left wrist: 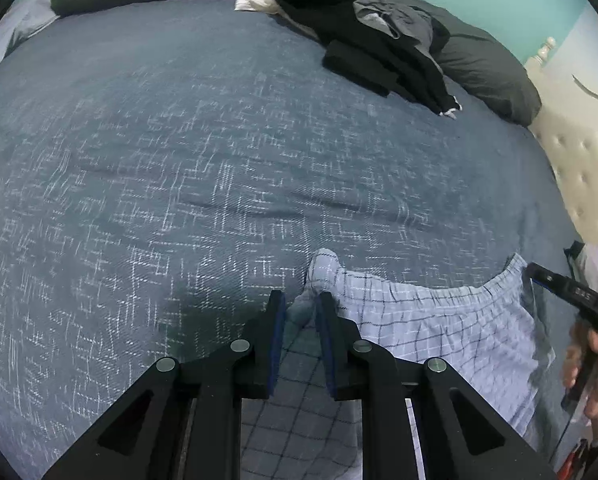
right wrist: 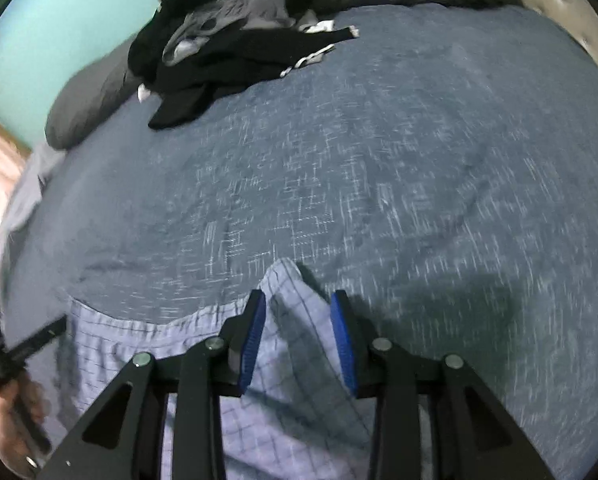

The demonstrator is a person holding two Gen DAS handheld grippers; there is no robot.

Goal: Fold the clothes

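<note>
Now the left gripper pinches one waistband corner of the pale-blue checked cotton shorts; the right gripper, fingers spread, straddles the other corner on the blue woven bed; it likely needs regripping before folding.

The checked shorts lie on the bed at its near edge, waistband toward the middle. The left hand-held gripper sits at their left corner, fabric between its pads; the right hand-held gripper at their right corner. Well behind, a pile of clothes rests on the bed against the pillows at the far edge.
</note>
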